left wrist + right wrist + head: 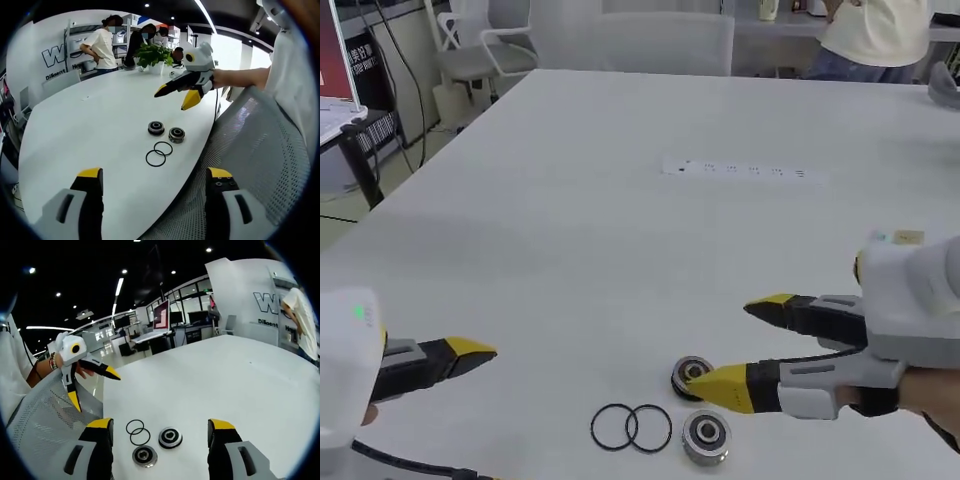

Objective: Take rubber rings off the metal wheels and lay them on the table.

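Note:
Two metal wheels lie near the table's front edge, one (692, 374) just behind the other (706, 437). Two black rubber rings (630, 428) rest flat and overlapping to their left, off the wheels. My right gripper (725, 345) hovers open over the wheels and holds nothing. My left gripper (154, 174) is open and empty too; one yellow fingertip (472, 350) pokes in at the lower left, well away from the rings. In the right gripper view the wheels (170, 437) and rings (137, 432) lie between that gripper's jaws.
A white strip (740, 170) lies further back on the white table (570, 200). Office chairs (485, 50) stand beyond the far edge, and a person (880, 35) is at the back right. A mesh chair (250, 165) stands by the near edge.

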### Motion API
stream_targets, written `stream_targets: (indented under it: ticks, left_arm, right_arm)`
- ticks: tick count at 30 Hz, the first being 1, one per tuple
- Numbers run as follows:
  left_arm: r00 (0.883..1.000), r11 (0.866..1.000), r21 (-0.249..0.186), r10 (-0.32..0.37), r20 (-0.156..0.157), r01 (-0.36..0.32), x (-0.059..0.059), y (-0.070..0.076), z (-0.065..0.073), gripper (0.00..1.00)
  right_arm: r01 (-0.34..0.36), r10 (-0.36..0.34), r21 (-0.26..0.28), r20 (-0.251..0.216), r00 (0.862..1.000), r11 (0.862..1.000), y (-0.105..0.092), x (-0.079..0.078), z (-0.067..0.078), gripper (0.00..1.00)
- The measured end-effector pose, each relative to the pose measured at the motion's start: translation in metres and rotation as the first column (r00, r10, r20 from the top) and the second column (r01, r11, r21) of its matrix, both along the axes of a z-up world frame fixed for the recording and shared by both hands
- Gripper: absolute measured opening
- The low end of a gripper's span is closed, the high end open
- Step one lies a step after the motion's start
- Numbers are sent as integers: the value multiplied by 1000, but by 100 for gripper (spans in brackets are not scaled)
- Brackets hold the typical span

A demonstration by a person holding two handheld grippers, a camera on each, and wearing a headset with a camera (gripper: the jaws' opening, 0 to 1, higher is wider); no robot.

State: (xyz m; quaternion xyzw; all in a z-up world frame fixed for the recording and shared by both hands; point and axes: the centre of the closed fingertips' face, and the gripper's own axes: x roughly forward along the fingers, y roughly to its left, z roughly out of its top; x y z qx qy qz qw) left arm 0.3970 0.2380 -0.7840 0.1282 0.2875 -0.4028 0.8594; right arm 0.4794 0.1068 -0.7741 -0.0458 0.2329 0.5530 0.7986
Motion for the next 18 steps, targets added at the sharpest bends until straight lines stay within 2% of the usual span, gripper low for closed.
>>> stream_targets:
  ticks: [3,7,9,18]
  left_arm:
    - [1000,1000,-7,3,5,-3,1,0,3,83]
    - [1000,999,-49,-4,11,4,3,-6,13,85]
    - [1000,998,-55,-7,19,8,4,-7,17,85]
    - [998,998,-53,-15,66,18,15,-8,35,86]
  right_arm:
    - [12,-12,4,-3,1000,1000,-2,3,-1,78]
    - [20,-20,-3,-4,1000,1000,-6,5,-5,79]
    - [20,-20,-7,1,1000,1000,-6,6,-7,80]
    - [15,-16,-48,-9,1000,999,-9,6,-19,83]
